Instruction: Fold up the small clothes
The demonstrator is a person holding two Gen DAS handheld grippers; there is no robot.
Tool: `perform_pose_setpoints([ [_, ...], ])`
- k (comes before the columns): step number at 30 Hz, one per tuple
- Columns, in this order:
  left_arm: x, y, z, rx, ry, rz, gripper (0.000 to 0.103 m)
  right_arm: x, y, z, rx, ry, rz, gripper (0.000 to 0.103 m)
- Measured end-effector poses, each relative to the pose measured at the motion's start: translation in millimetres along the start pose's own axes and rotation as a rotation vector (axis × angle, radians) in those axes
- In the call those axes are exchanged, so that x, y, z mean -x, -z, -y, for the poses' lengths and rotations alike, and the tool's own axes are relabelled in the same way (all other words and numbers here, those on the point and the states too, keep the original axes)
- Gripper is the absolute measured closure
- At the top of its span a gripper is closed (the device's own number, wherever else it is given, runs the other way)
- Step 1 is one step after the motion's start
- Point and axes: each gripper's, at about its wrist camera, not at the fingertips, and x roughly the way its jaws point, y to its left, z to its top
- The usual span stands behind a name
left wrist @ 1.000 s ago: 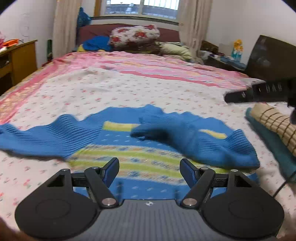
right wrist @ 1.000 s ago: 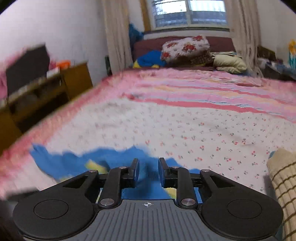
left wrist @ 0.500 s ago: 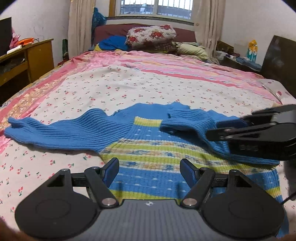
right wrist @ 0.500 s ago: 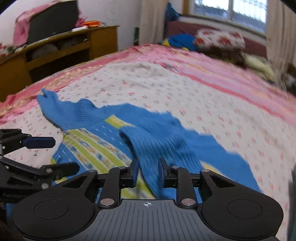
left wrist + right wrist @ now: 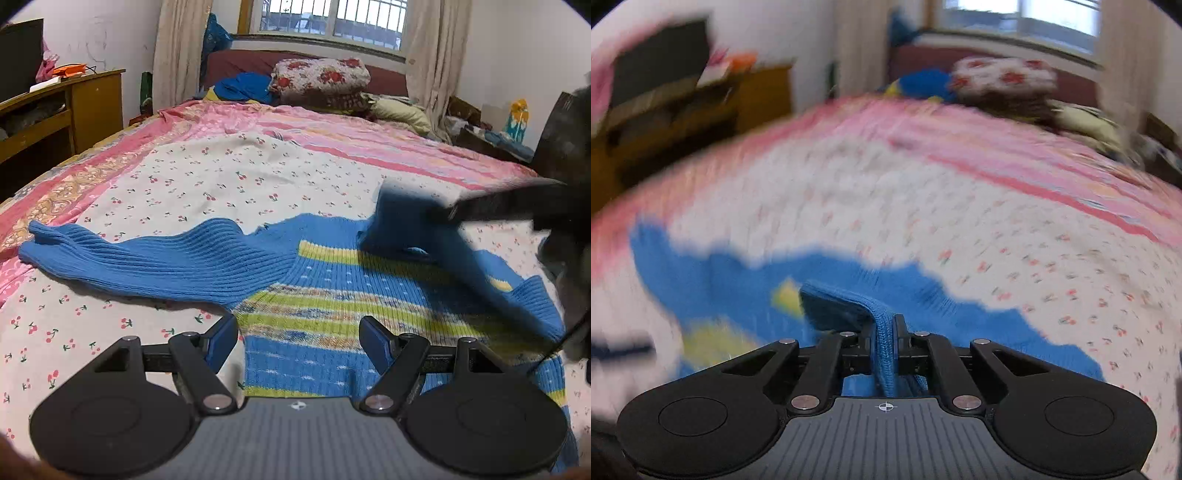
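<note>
Sweater [image 5: 332, 302] lies flat on the bed, lower centre of the left wrist view. Right gripper [image 5: 884, 332] is clenched on the sleeve [image 5: 882, 350], lifted over the striped chest. Judging step: sleeve fold-in. Next: lay the sleeve flat across the chest, release. Left gripper [image 5: 298, 338] hovers at the hem, fingers spread, holding nothing. Other sleeve [image 5: 147, 254] stretches left. Cherry-print bedspread [image 5: 207, 177]; pillows [image 5: 321, 75], window [image 5: 332, 18], wooden desk [image 5: 74, 107] behind.

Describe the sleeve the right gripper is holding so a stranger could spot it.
On the cherry-print bedspread lies a blue striped sweater. Its left sleeve lies flat, outstretched; the wanted sleeve is the raised one, pinched in the right hand-held gripper.
</note>
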Motion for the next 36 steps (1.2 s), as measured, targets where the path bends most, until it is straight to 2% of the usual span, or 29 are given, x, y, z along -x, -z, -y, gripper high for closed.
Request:
perform_pose_setpoints([
  [1, 0.9, -0.5, -1.1, 0.004, 0.000, 0.004, 0.025, 7.1, -3.5, 1.7, -0.021, -0.016, 0.034, 0.097],
  [3, 1.9, -1.2, -2.8, 0.012, -0.003, 0.010, 0.025, 15.4, -4.5, -6.5, 0.026, -0.057, 0.058, 0.097],
  [5, 2.4, -1.8, -3.6, 0.017, -0.008, 0.012, 0.025, 11.4, 4.2, -22.2, 0.124, -0.104, 0.012, 0.096],
  [7, 2.7, -2.2, -4.6, 0.021, -0.013, 0.016, 0.025, 0.5, 20.5, -37.2, 0.223, -0.161, -0.076, 0.095],
  [9, 2.1, -1.7, -5.9, 0.023, -0.016, 0.016, 0.025, -9.3, 38.7, -48.2, 0.296, -0.159, -0.136, 0.086],
  [10, 1.8, -1.4, -6.2, 0.024, -0.017, 0.014, 0.025, -11.1, 45.2, -49.6, 0.308, -0.164, -0.149, 0.085],
  [14, -1.4, -0.6, -6.7, 0.027, -0.017, 0.009, 0.025, 2.1, 47.8, -35.5, 0.226, -0.188, -0.122, 0.073],
  [16, -3.5, -0.7, -5.8, 0.023, -0.017, 0.008, 0.025, 16.5, 47.7, -20.4, 0.173, -0.177, -0.092, 0.071],
  [21, -6.8, 0.5, 1.2, -0.001, -0.031, 0.012, 0.025, 46.5, 70.7, 28.9, -0.001, -0.073, -0.056, 0.071],
  [24, -1.4, -3.8, 10.2, -0.022, -0.035, 0.068, 0.025, 54.0, 90.6, 53.2, -0.057, 0.010, -0.052, 0.071],
  [28, -8.5, -21.8, 27.8, -0.049, 0.008, 0.107, 0.020, 52.6, 109.5, 76.1, -0.153, 0.050, -0.055, 0.071],
  [32, -39.2, -29.2, 58.3, -0.132, -0.002, 0.069, 0.020, 54.2, 109.6, 83.0, -0.167, 0.046, -0.038, 0.071],
  [34, -56.0, -25.2, 66.3, -0.146, -0.019, 0.020, 0.020, 57.1, 110.5, 88.8, -0.180, 0.054, -0.027, 0.071],
  [36, -73.7, -17.1, 68.6, -0.166, -0.071, -0.059, 0.020, 58.8, 113.5, 98.0, -0.197, 0.060, -0.026, 0.071],
])
